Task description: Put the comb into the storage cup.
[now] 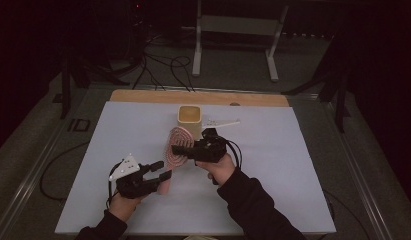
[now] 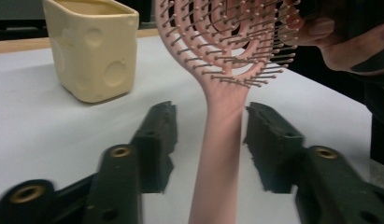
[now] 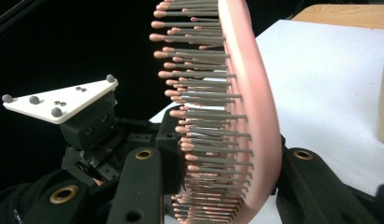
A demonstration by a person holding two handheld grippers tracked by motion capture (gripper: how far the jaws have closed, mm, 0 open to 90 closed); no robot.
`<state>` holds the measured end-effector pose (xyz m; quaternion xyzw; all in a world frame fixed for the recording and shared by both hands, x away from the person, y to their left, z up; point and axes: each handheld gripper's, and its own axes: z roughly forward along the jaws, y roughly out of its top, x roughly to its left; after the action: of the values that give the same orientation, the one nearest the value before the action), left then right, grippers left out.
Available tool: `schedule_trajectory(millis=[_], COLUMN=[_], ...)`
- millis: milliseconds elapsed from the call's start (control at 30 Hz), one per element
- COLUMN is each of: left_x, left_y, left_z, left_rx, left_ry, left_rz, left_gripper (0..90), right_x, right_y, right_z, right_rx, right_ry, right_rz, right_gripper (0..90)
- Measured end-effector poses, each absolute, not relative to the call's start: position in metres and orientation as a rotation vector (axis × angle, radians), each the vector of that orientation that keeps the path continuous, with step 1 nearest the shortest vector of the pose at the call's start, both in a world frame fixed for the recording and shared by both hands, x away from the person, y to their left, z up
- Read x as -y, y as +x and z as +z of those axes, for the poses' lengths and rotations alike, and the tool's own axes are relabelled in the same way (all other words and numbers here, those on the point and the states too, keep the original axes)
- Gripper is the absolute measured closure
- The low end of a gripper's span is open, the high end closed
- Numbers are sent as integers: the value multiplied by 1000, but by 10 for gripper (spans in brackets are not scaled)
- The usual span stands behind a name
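1. State: pink hairbrush (image 1: 176,150) is held up off the worktop (image 1: 273,165), just in front of the yellow cup (image 1: 189,119). The right gripper (image 1: 185,150) has its jaws clamped across the brush head, bristle side and back (right gripper view). The left gripper (image 1: 162,171) has its jaws narrowly parted either side of the handle (image 2: 217,154), not touching it.
2. Looks like a handover or regrip, with the cup the likely target.
3. Centre the handle between the left jaws before closing; an off-centre pinch will twist the brush.
4. Grip mid-handle, clear of the bristles (image 3: 203,116).
5. Don't release the right gripper until the left hold is firm.
6. Keep the brush head clear of the cup rim; the cup looks light and may tip.
7. The white item (image 1: 220,122) beside the cup is too small to identify; steer around it.
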<state>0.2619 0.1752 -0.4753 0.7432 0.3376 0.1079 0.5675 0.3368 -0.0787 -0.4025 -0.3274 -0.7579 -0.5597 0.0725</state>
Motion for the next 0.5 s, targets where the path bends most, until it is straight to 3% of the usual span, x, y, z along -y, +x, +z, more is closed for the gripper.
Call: schedule_trajectory(millis=[500], left_x=[-173], left_y=[264], left_z=[-476], left_rx=[-819], left_ry=[1799], left_rz=[243], left_gripper=[241], right_x=[89], right_y=[341], right_z=[-390], right_rx=[2286], right_ry=[-997], right_rz=[-1719], right_gripper=[638])
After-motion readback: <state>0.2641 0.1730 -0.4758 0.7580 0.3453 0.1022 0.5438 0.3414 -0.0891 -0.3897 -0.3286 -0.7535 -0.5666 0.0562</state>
